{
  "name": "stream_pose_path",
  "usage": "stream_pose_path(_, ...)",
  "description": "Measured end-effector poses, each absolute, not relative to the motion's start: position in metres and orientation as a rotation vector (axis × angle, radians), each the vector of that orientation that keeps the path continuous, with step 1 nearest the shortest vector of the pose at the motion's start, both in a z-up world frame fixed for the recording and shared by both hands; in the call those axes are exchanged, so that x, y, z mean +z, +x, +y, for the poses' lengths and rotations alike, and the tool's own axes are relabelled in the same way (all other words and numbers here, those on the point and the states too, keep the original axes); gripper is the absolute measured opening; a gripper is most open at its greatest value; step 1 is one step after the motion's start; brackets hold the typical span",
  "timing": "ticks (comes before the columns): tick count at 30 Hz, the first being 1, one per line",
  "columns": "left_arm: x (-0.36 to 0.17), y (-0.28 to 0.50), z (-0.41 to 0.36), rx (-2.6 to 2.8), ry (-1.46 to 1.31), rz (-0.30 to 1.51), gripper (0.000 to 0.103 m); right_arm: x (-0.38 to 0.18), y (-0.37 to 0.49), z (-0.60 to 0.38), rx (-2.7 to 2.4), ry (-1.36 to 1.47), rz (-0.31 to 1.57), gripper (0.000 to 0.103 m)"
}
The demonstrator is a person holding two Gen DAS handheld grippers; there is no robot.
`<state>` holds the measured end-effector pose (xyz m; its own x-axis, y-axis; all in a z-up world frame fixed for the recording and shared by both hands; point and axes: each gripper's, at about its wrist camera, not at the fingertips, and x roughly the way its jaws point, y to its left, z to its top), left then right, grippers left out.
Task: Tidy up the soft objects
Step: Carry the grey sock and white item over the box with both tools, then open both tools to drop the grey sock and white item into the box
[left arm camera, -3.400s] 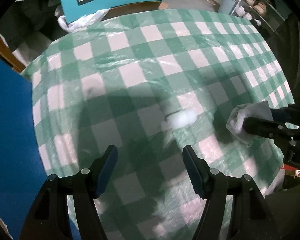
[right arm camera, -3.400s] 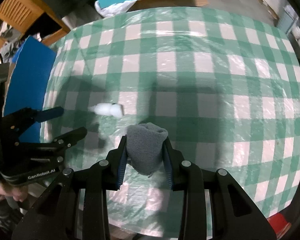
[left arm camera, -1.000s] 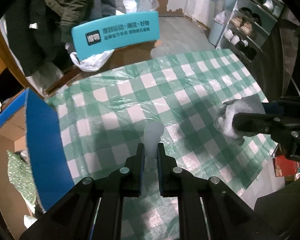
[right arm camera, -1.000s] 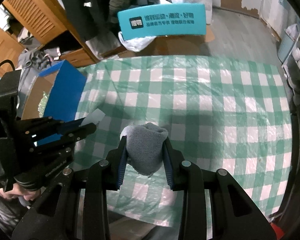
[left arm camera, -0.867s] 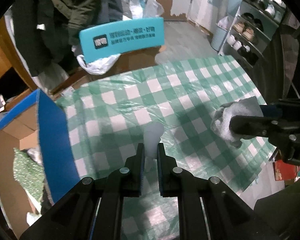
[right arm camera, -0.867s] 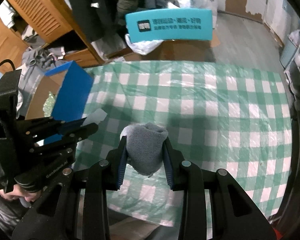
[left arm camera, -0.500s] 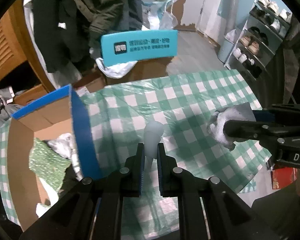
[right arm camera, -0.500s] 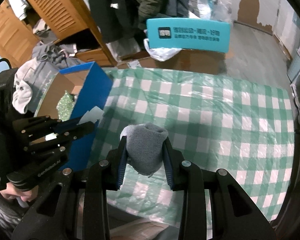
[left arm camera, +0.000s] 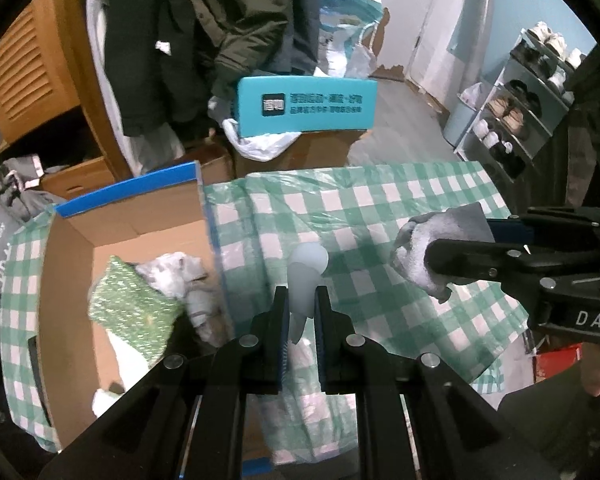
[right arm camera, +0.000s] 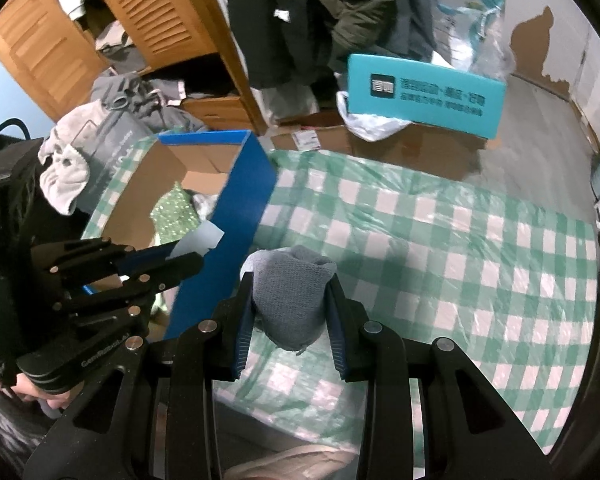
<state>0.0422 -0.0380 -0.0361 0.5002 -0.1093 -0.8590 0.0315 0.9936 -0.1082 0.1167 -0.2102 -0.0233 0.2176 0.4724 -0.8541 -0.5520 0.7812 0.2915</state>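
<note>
Soft objects: some lie in our box [left arm camera: 76, 240] | left gripper [left arm camera: 302, 300] pinches white piece [left arm camera: 306, 270], right gripper [right arm camera: 290, 304] clamps grey sock [right arm camera: 292, 292] | both still to drop in

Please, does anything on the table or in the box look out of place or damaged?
Nothing looks damaged or spilled. The left gripper is shut on a pale soft item, the right gripper on a grey sock. The box holds loosely piled soft things; the tablecloth's plastic cover is only wrinkled.
</note>
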Motion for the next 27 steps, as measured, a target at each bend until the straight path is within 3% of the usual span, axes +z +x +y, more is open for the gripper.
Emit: stream_pose_path(27, -0.050, 0.012, 0.069, 0.062, -0.184, 1.054, 0.012, -0.028, 0.105, -0.083, 0.853, -0.186, 1.208, 0.032)
